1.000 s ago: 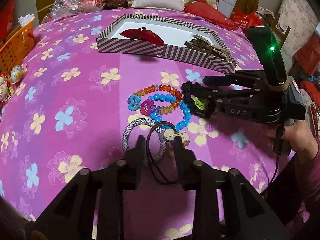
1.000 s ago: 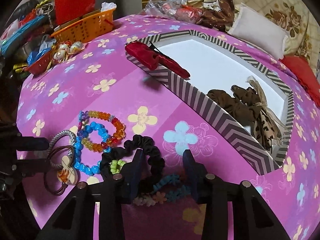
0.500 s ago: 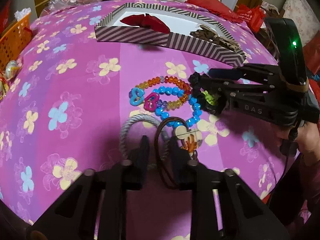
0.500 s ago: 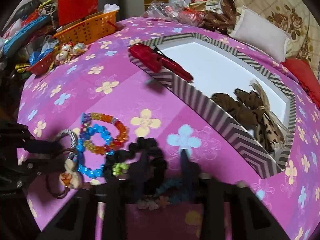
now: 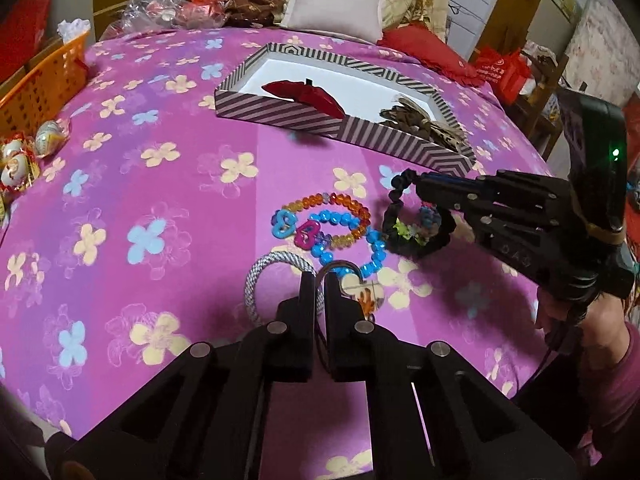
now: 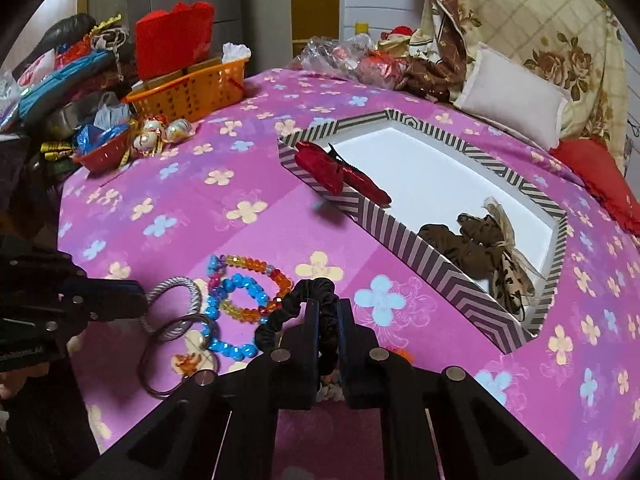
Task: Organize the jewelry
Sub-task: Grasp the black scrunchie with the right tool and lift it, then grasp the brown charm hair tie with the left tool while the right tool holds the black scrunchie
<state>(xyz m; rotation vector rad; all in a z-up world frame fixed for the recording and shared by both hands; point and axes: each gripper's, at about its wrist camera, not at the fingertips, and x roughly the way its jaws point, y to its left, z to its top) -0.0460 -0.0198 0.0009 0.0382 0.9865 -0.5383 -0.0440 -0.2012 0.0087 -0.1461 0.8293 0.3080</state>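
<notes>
cord loop (image 5: 320, 336): lower part hidden behind tool | orange basket (image 5: 36, 88): cut by edge

Left hand-held gripper (image 5: 319, 280) pinches brown cord bracelet (image 5: 335, 269).

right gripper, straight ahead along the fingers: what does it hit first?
The right gripper is already shut on the black scrunchie. Past that, probably bare bedspread, then the near wall of the striped box. Depth is unclear.

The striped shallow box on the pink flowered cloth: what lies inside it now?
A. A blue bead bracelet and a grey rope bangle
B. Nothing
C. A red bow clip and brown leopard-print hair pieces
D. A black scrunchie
C: the red bow clip and brown leopard-print hair pieces lie inside the striped shallow box.
</notes>
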